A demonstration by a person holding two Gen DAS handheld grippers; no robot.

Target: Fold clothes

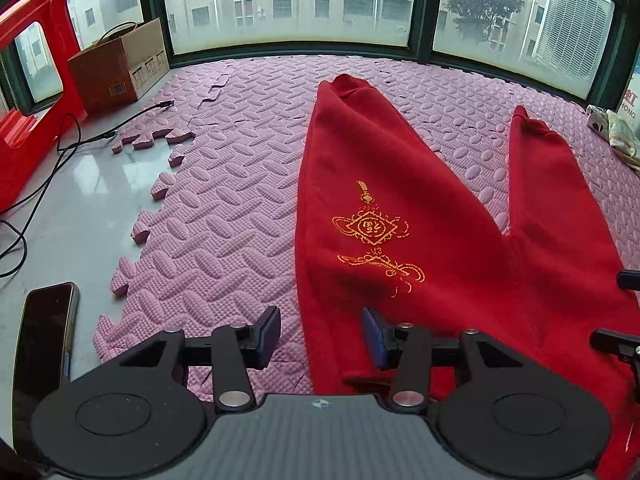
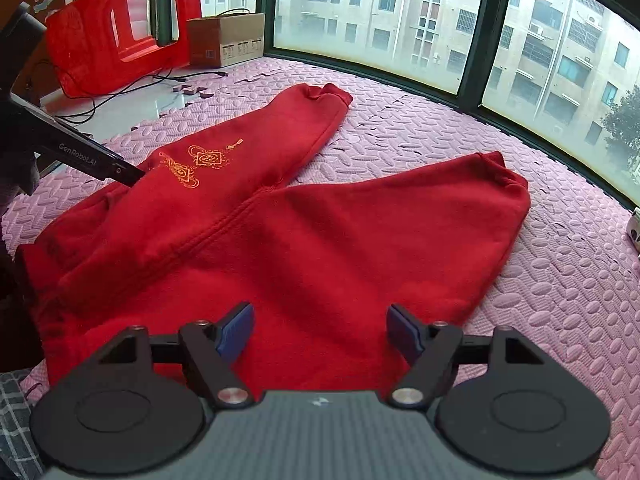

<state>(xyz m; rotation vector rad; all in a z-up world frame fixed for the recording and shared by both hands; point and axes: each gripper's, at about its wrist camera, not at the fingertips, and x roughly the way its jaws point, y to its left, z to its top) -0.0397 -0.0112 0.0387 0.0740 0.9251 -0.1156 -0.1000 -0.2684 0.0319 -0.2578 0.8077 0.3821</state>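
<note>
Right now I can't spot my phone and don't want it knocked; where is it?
The phone lies in the left wrist view's lower left, on the bare floor beside the pink foam mat's edge.

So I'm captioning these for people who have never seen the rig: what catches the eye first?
The bright red trousers spread flat on the pink foam mat, legs splayed toward the window, with gold embroidery on one leg. Next, both open grippers, left and right, poised at the waist end. At far left, a red plastic stool lies tipped beside a cardboard box.
</note>
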